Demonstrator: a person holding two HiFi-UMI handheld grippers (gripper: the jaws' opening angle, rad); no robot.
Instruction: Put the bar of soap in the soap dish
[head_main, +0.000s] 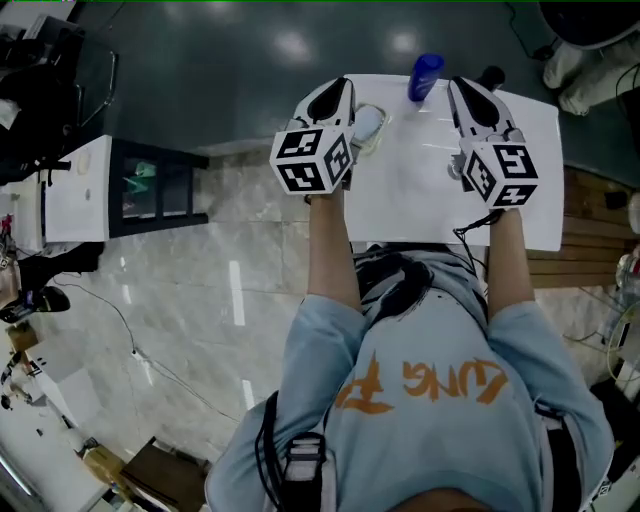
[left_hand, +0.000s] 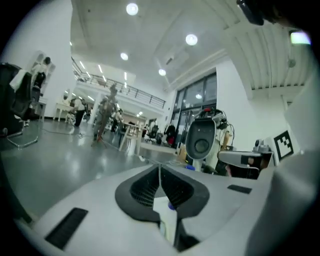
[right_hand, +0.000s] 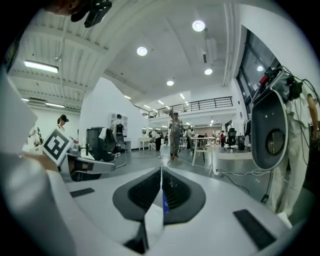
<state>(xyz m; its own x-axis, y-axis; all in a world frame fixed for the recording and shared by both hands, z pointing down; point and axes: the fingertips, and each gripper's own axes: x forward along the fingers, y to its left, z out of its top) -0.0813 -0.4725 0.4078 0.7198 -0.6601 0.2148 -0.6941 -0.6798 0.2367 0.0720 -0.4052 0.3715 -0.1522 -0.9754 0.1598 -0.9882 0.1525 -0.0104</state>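
Head view: left gripper (head_main: 340, 90) and right gripper (head_main: 462, 92) are held above the white worktop (head_main: 420, 190), jaws together, nothing gripped. Soap (head_main: 368, 120) appears lodged in the dish (head_main: 366, 147) beside the left gripper; the task is judged essentially done.

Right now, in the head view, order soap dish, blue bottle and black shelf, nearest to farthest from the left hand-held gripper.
1. Soap dish, beside the left hand-held gripper.
2. Blue bottle, farther right.
3. Black shelf, far left.
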